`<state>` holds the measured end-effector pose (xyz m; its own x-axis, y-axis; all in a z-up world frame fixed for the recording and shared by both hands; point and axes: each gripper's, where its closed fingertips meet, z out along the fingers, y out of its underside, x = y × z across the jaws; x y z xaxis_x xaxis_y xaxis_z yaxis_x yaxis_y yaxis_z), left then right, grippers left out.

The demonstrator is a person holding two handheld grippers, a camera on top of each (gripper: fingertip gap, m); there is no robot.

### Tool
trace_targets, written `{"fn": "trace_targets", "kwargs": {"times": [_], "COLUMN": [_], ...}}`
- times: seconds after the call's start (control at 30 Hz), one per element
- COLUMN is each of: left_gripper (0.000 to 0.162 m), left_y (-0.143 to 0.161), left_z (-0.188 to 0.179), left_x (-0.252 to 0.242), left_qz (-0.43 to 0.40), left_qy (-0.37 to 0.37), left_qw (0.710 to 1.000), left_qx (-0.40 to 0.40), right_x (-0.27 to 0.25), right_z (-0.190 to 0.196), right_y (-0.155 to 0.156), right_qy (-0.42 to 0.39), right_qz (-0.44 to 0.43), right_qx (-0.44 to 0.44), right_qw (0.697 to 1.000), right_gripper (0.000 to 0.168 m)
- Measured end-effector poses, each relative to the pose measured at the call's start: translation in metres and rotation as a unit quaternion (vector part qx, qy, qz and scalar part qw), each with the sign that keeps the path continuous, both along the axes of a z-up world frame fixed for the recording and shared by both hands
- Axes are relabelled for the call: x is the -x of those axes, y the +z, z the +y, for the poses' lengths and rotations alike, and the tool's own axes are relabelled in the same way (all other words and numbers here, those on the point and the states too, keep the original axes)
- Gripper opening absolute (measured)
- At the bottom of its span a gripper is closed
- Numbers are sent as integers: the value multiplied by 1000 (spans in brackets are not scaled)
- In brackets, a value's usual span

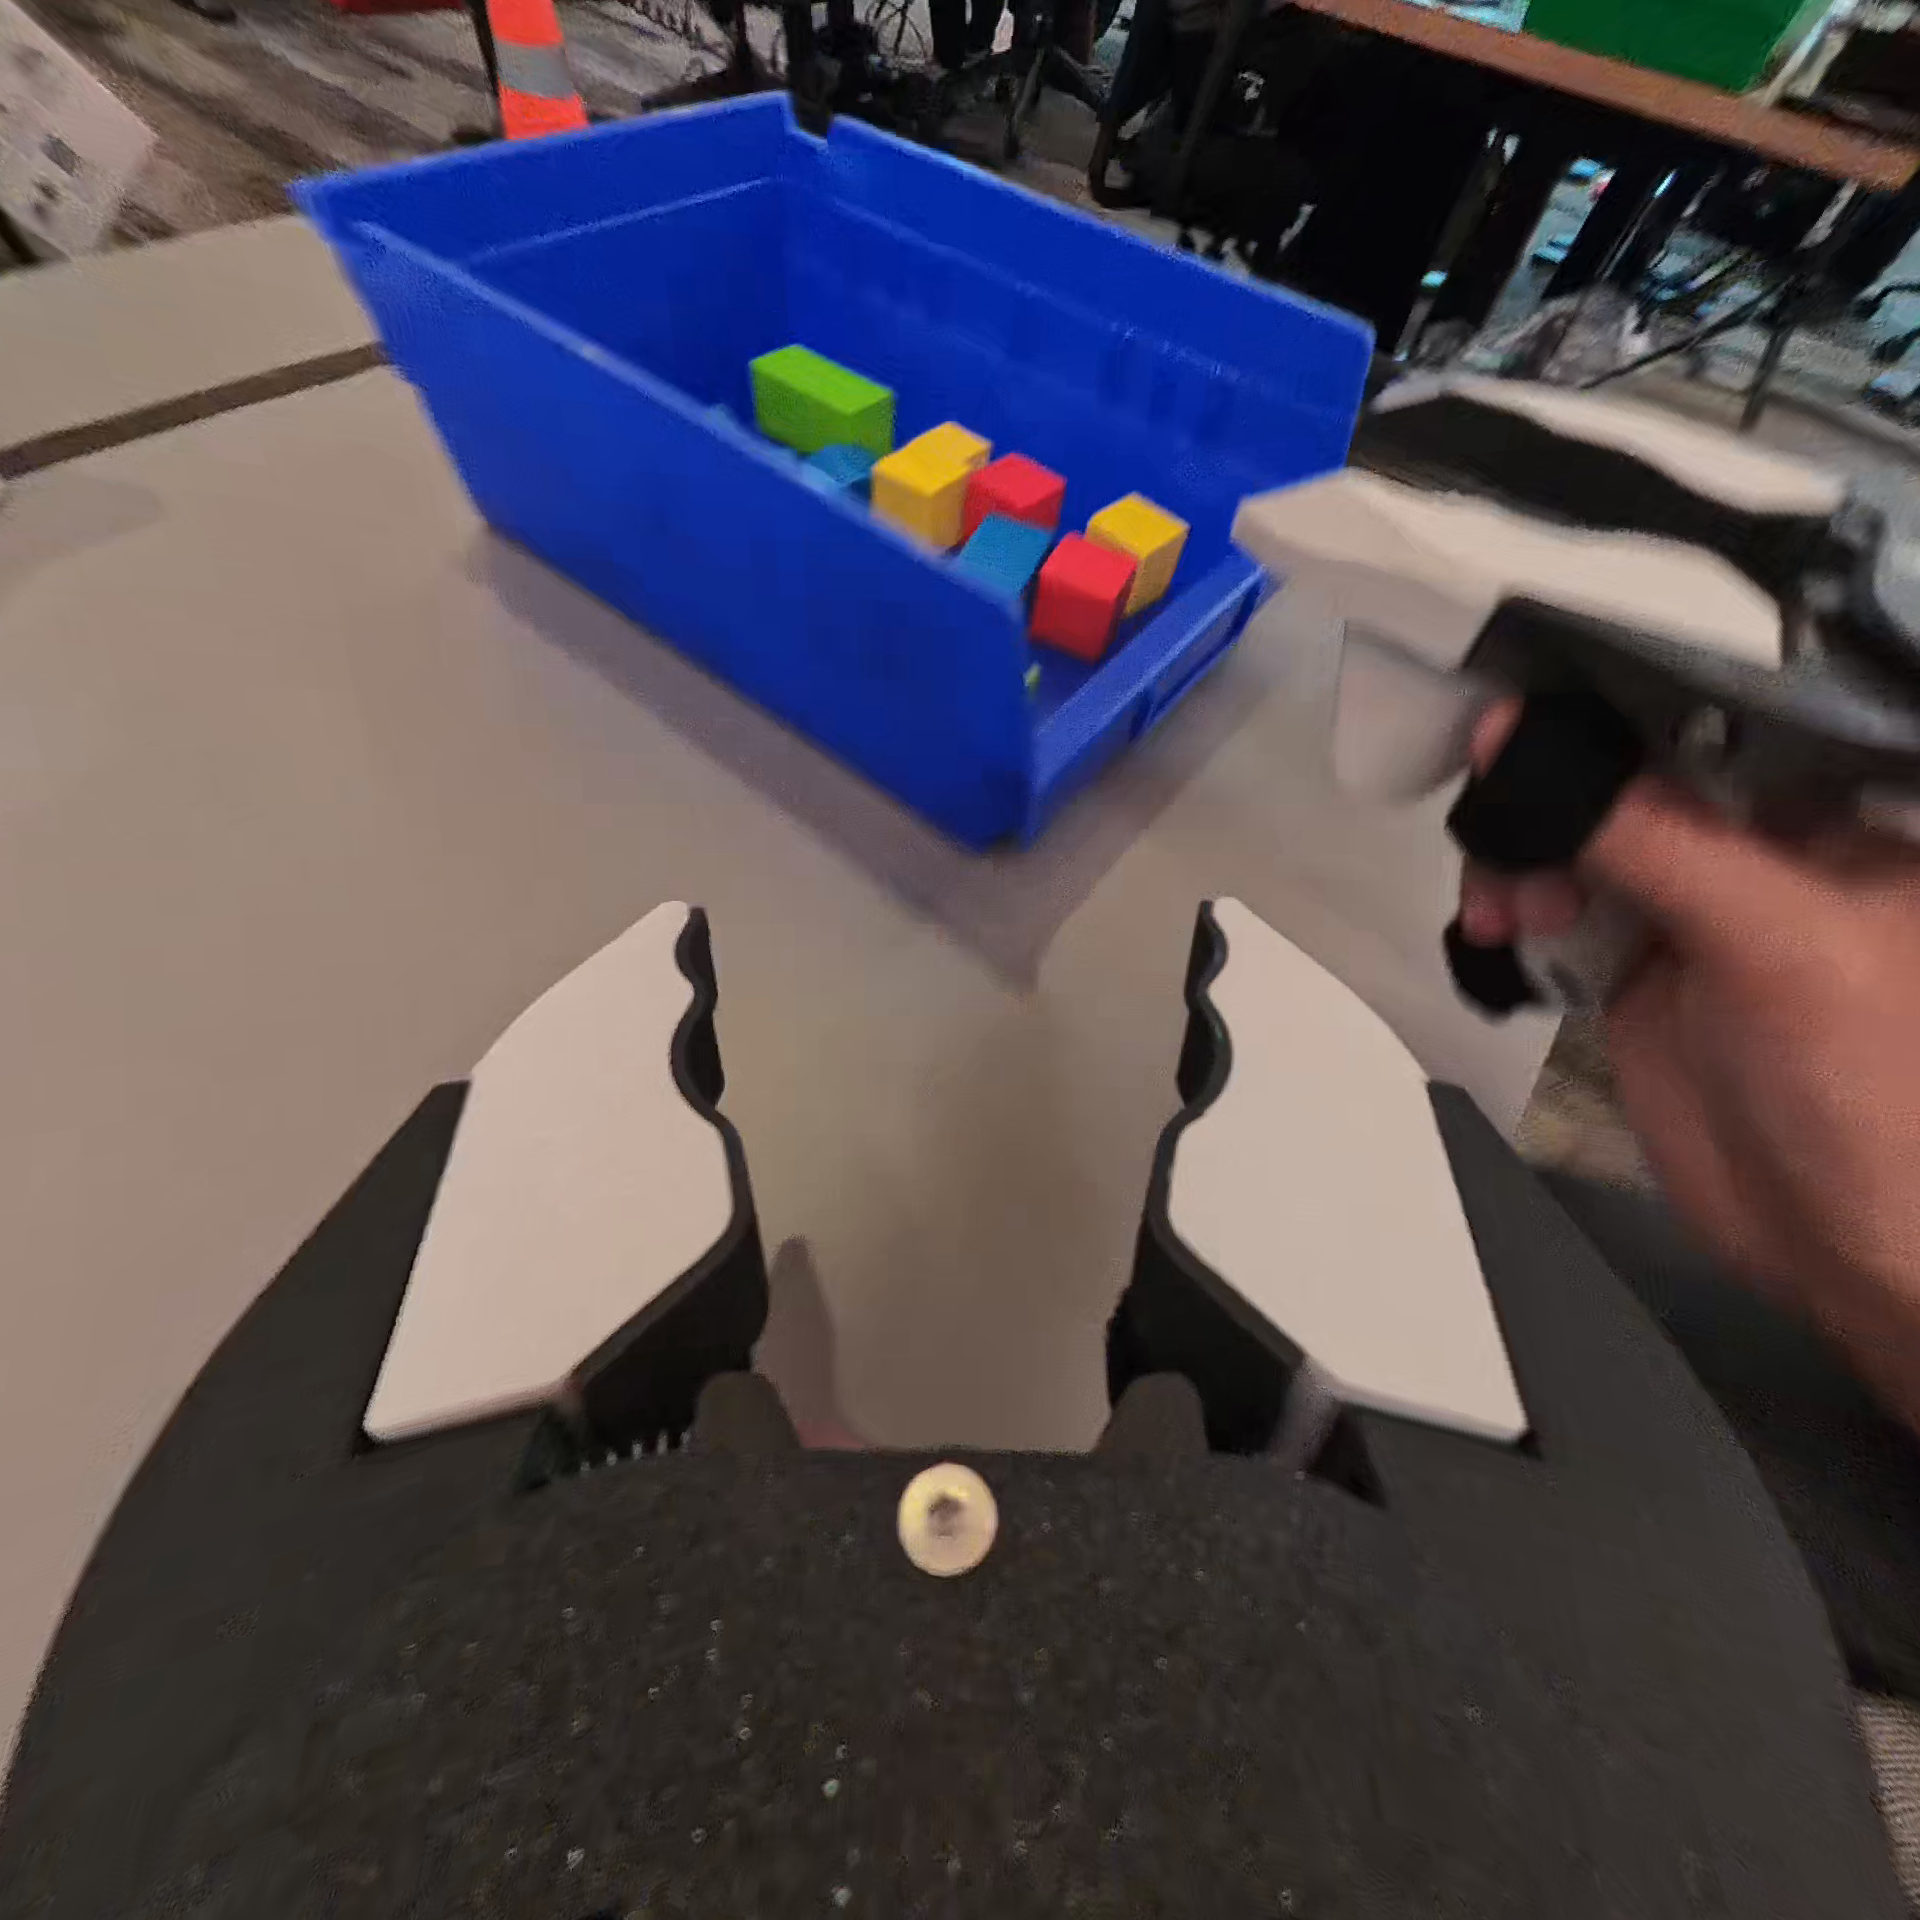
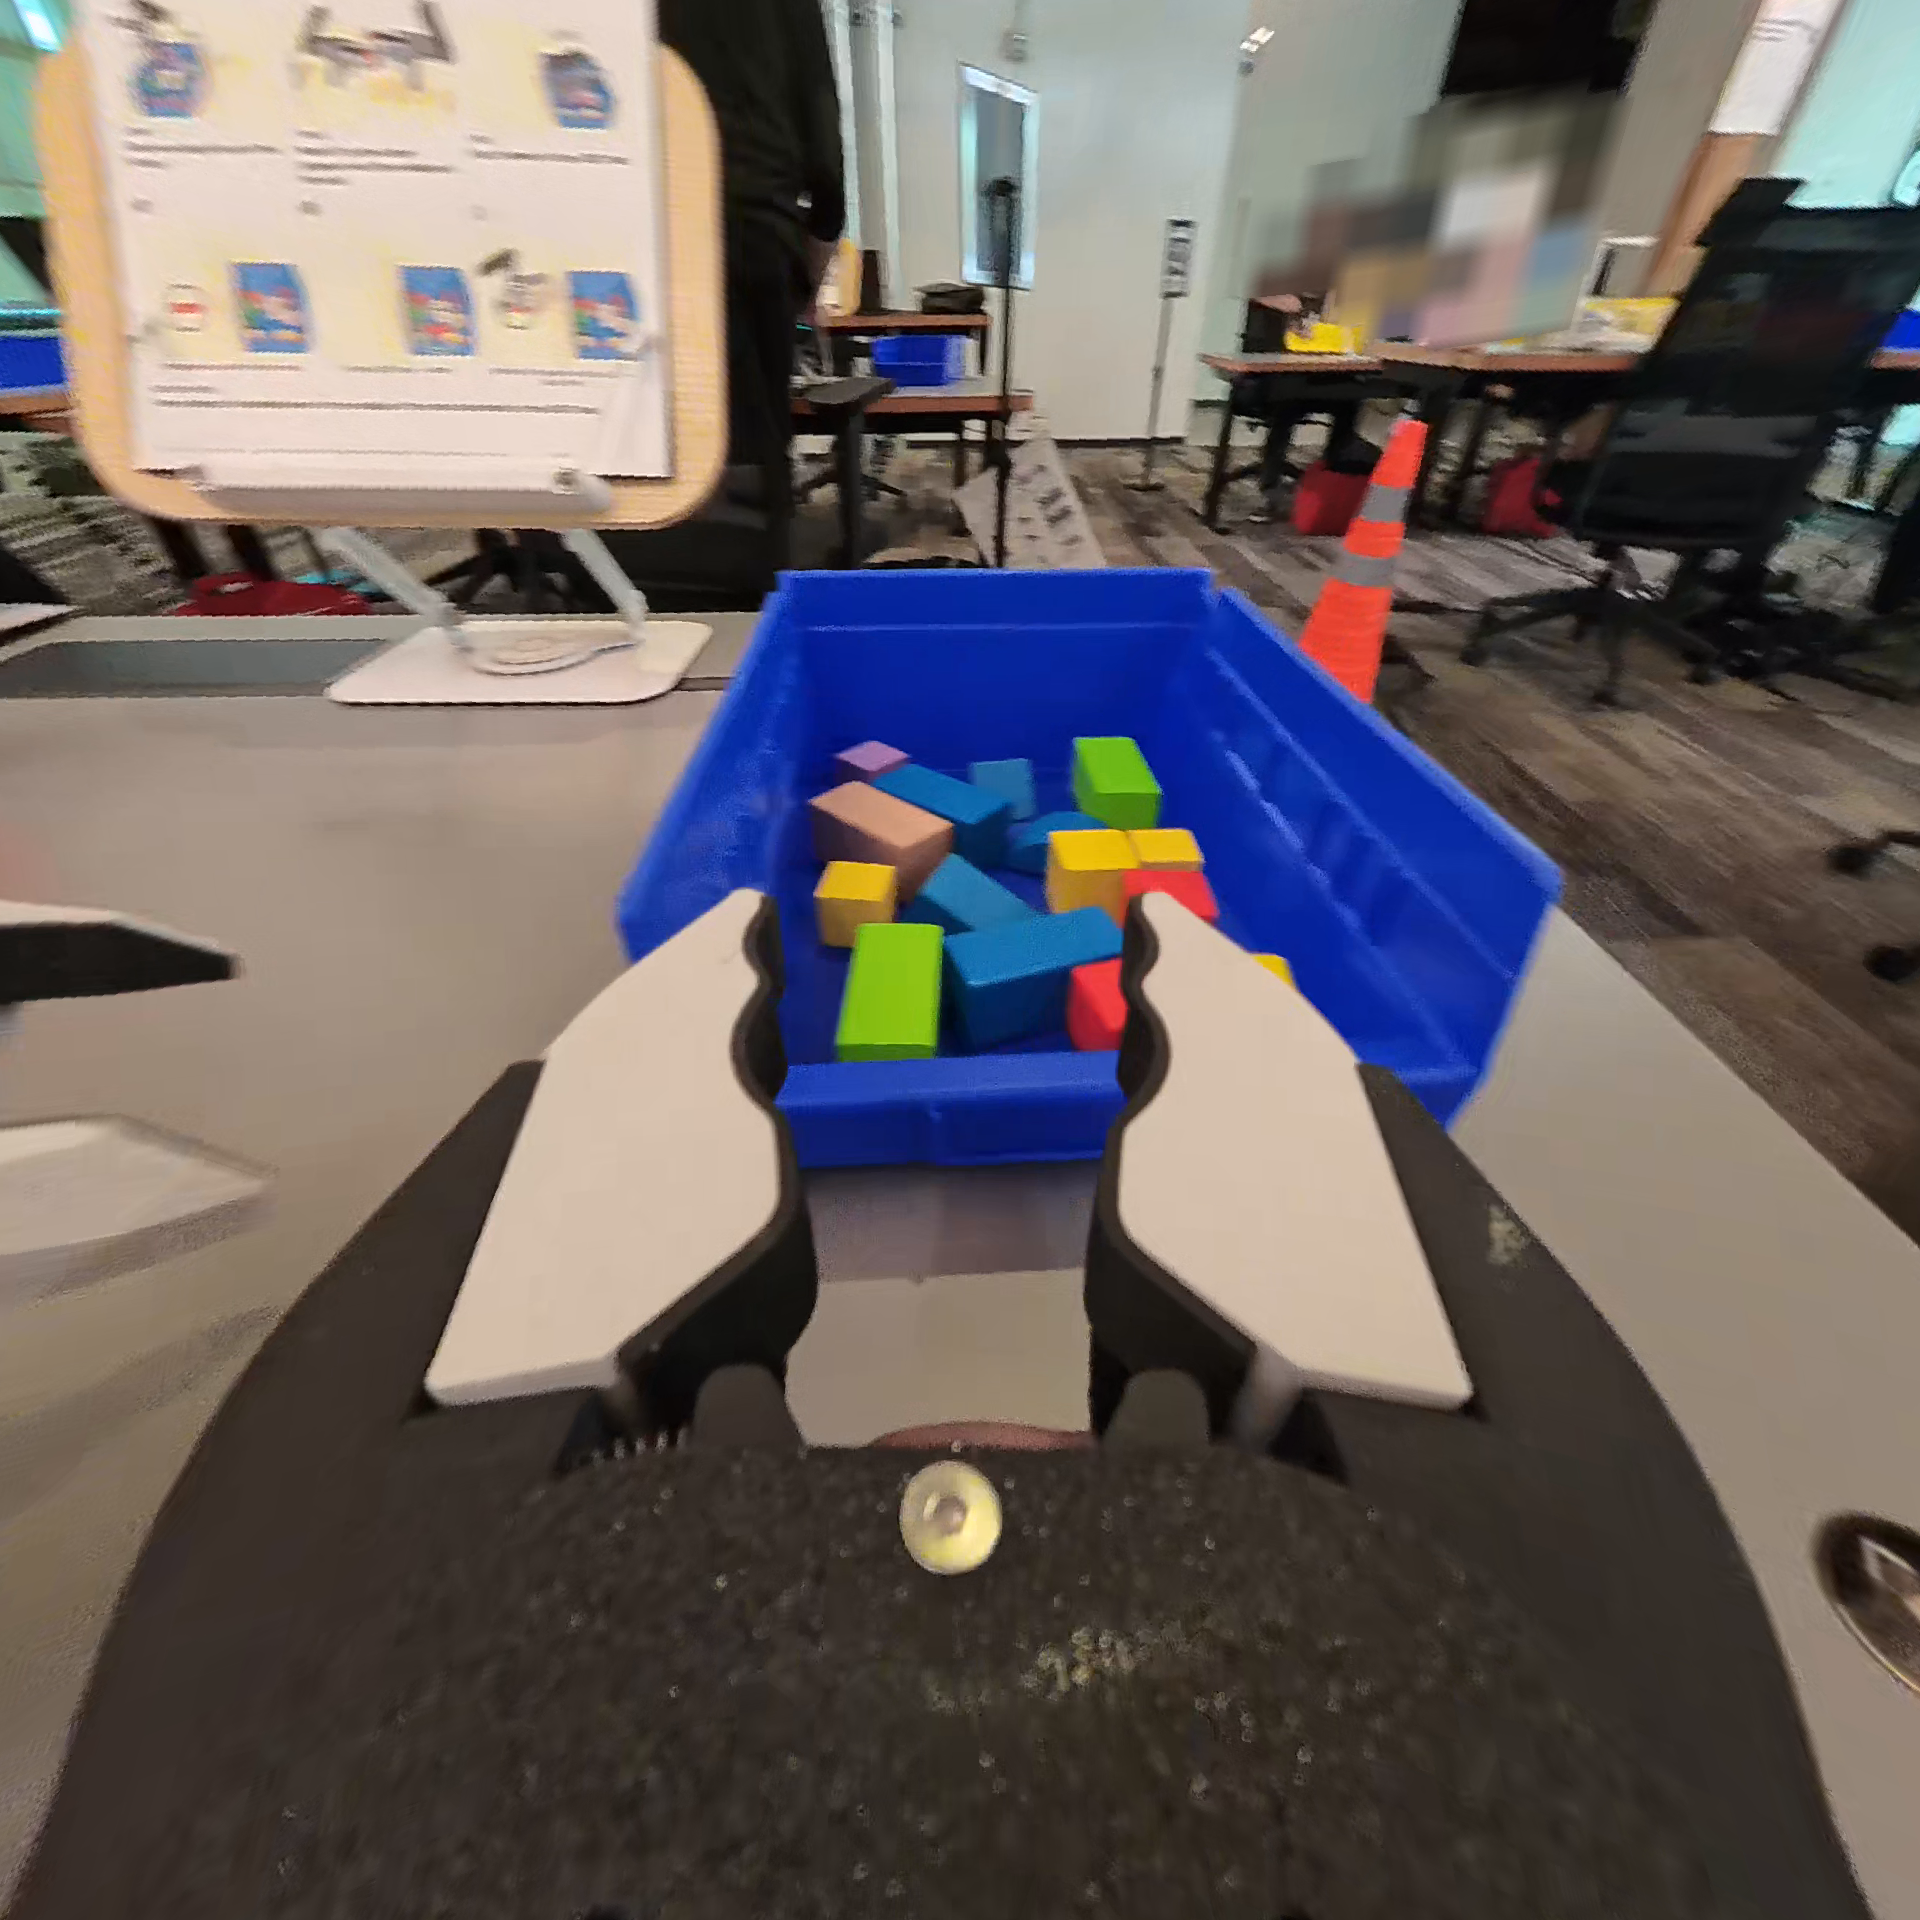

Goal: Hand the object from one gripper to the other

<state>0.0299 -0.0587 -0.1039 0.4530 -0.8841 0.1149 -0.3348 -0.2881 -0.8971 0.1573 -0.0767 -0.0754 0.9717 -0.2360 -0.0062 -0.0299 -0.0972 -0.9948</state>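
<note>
You are holding both the left gripper (image 1: 945,1023) and the right gripper (image 2: 948,1013) with jaws spread and empty while the blocks (image 2: 1023,982) are lying crowded in the blue bin (image 2: 1382,862), so you are risking pinching two together.

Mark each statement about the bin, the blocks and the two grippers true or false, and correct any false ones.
1. The coloured blocks lie inside the blue bin. True.
2. The right gripper holds a red block. False: its fingers are open and hold nothing.
3. The left gripper is open and holds nothing. True.
4. An orange cone stands inside the bin. False: it stands on the floor behind the bin.
</note>
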Motion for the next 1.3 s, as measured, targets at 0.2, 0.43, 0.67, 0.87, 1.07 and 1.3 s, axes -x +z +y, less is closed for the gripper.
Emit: {"fn": "trace_targets", "kwargs": {"times": [0.2,0.43,0.67,0.87,1.07,1.3], "left_gripper": [89,29,4,4,5,4], "left_y": [-21,-28,-27,-3,52,16], "left_z": [34,71,98,89,111,139], "left_x": [-93,-78,-32,-12,77,248], "left_qz": [14,13,51,84,80,-19], "left_qy": [48,139,201,204,268,395], "left_qw": [996,988,978,975,955,918], "left_qx": [70,71,23,-34,-99,-16], "right_x": [-55,-65,-48,-41,45,192], "right_z": [-9,-3,14,27,59,126], "right_y": [-17,-39,-56,-53,-44,-13], "right_qy": [-92,-82,-45,-57,13,93], "right_qz": [49,102,127,227,226,52], "right_qx": [20,62,97,61,112,165], "right_qw": [994,989,986,970,968,981], "right_gripper": [54,61,61,31,5,5]}}
